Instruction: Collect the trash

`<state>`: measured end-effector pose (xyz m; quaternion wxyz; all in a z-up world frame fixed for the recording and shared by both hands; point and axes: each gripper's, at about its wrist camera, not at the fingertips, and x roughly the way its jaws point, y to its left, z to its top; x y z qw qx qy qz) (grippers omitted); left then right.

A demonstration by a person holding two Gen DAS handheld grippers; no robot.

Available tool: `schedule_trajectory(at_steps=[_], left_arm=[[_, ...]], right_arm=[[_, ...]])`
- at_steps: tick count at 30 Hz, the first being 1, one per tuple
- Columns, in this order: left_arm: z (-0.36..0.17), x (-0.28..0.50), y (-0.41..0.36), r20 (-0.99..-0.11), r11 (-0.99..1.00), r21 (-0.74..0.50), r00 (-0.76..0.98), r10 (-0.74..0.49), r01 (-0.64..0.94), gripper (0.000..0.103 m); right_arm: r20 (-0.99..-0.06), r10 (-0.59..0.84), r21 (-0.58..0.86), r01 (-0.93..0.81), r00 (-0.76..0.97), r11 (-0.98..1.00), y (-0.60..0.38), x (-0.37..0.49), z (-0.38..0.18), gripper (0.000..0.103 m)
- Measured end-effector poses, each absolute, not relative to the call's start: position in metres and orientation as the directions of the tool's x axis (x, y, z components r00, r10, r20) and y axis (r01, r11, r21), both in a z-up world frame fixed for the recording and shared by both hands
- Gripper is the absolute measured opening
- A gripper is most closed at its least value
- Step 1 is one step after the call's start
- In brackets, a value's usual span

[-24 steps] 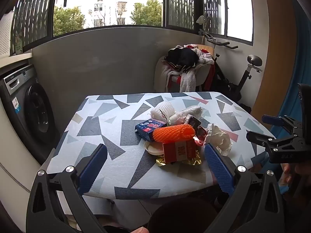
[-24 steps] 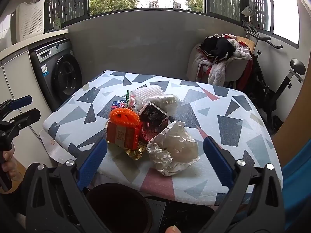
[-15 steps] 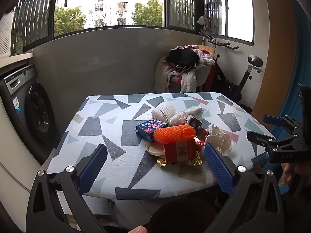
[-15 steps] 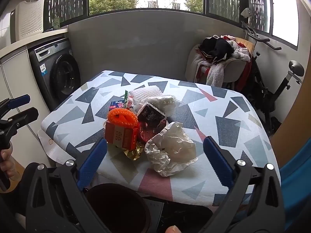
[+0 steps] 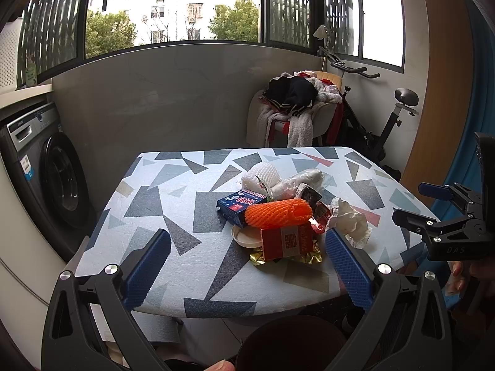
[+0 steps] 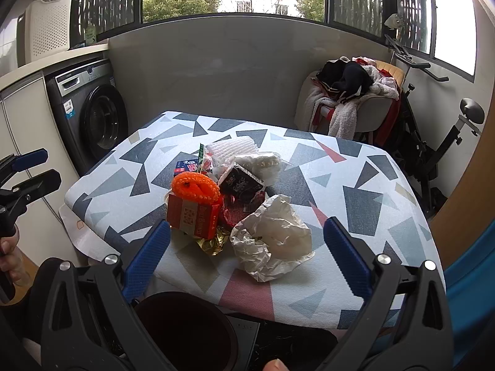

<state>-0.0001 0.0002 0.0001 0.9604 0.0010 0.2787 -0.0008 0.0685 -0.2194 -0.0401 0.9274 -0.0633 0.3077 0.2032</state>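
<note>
A heap of trash lies on the patterned table (image 5: 148, 204): an orange foam net (image 5: 278, 213) on a red box (image 5: 286, 242), a blue carton (image 5: 241, 205), gold foil (image 5: 304, 259), a white foam net (image 5: 263, 176) and crumpled white paper (image 5: 349, 222) (image 6: 272, 238). A dark round bin (image 6: 185, 330) (image 5: 290, 340) stands below the table's near edge. My left gripper (image 5: 246, 244) is open, short of the heap, with nothing between its fingers. My right gripper (image 6: 247, 232) is open too, hovering before the crumpled paper without touching it.
A washing machine (image 5: 52, 179) stands left of the table. Behind the table are a chair piled with clothes (image 5: 294, 108) and an exercise bike (image 5: 386, 123). A grey wall and windows close off the back. A person's hand (image 6: 9, 262) holds the left gripper's handle.
</note>
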Motion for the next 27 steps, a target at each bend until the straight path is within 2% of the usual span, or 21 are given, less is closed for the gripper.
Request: schedule_trajectory(at_steps=[27], left_arm=[[-0.0033, -0.0025, 0.0040, -0.540, 1.000, 0.001, 0.842, -0.001, 0.002, 0.098]], right_arm=[[-0.603, 0.337, 0.010, -0.416, 0.723, 0.909, -0.2200, 0.0684, -0.0439, 0.097]])
